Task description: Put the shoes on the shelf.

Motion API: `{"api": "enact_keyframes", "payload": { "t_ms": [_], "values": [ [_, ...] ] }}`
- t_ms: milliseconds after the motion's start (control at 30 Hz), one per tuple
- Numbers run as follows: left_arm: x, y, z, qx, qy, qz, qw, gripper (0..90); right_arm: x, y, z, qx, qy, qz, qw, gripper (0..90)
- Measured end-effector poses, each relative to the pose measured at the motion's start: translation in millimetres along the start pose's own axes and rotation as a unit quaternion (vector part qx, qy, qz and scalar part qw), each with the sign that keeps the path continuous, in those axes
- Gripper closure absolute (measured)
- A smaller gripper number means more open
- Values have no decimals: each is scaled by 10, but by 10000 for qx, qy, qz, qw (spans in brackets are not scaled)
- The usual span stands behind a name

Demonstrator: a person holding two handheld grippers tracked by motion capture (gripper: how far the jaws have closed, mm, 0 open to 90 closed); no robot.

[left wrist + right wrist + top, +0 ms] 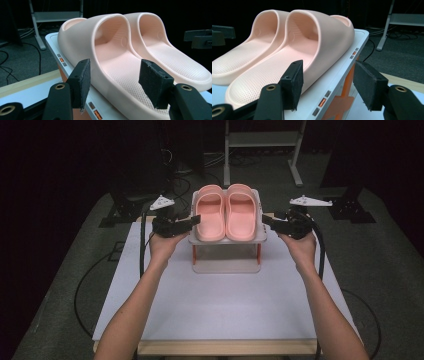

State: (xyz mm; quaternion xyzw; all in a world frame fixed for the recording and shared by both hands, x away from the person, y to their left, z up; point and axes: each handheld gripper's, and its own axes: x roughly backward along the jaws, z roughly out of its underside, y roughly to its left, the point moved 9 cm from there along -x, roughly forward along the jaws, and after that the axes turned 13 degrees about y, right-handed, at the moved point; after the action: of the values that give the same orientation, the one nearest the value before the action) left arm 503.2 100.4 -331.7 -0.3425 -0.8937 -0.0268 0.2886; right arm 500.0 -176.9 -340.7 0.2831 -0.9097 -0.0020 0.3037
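Both grippers are open, with their jaws wide apart and nothing held between them. From above, the left gripper points in at the left side of the small white rack, and the right gripper points in at its right side.

Two pink slippers sit side by side on top of the rack, toes pointing toward twelve o'clock. The left slipper is at nine o'clock of the right slipper, and their sides touch.

In the left gripper view, the black pads stand on either side of the near slipper's outer edge, close to it but not squeezing. In the right gripper view, one pad is by the edge of the other slipper and the other pad hangs past the rack's side, by its orange leg.

I think the job is just starting. The reaching looks nearly done. No slipper is grabbed or lifted yet, so the closing, the lifting and the moving are all left to do.

Around the rack is the white table, with grey floor and black cables beyond it at twelve o'clock.
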Motion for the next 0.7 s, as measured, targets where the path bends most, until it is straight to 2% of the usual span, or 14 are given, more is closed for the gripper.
{"api": "enact_keyframes", "payload": {
  "t_ms": [700],
  "values": [
    [120, -25, 136, -13, -85, 56, 9999, 392, 68, -3, 207, 76, 85, 16, 9999, 377]
  ]
}}
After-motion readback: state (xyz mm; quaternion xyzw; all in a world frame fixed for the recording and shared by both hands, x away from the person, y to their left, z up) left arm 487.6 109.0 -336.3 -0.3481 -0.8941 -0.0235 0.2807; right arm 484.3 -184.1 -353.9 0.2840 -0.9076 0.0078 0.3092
